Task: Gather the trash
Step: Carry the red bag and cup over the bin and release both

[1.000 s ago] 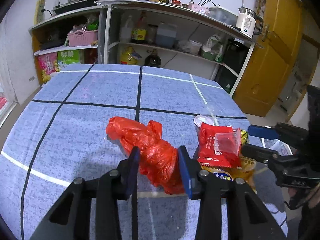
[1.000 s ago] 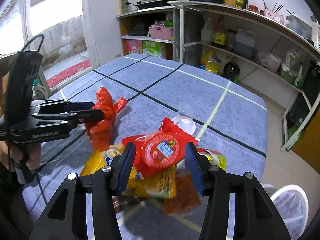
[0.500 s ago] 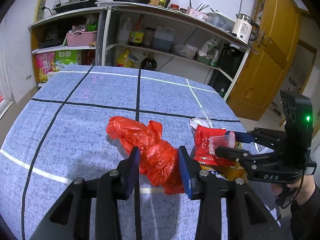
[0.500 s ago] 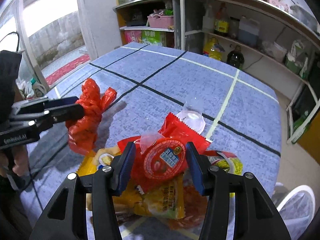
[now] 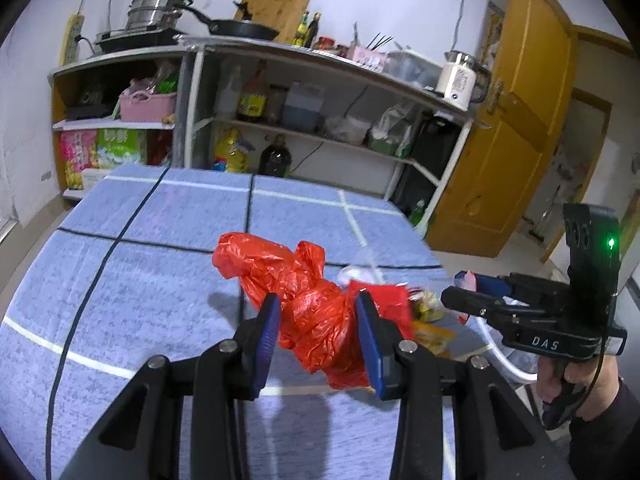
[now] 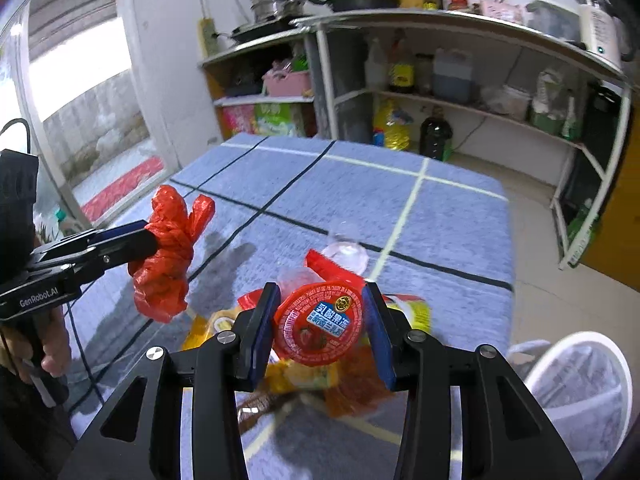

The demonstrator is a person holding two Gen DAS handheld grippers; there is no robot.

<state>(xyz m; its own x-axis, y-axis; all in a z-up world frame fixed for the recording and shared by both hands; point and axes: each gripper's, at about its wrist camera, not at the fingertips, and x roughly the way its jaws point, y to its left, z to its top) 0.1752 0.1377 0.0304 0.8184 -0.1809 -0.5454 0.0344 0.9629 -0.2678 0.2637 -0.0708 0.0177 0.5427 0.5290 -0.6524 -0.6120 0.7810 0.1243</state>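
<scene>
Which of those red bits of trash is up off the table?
The crumpled red plastic bag, pinched in the left gripper, hangs clear above its shadow. The red-lidded cup sits between the right jaws, over the pile.

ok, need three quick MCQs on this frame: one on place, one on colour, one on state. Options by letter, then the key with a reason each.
1. Where is the white mesh bin?
A. on the kitchen shelf
B. on the floor off the table's near right corner
C. in the middle of the table

2. What colour is the plastic bag in the left hand-held gripper?
A. red
B. green
C. black

3. What is between the right hand-held gripper fingers?
A. nothing
B. a glass bottle
C. a round red-lidded cup

Answers:
1. B: the right wrist view shows its rim low, beyond the blue tablecloth edge.
2. A: both views show crumpled red plastic pinched between the pads.
3. C: the cup fills the gap between the blue pads, above the wrapper pile.
</scene>
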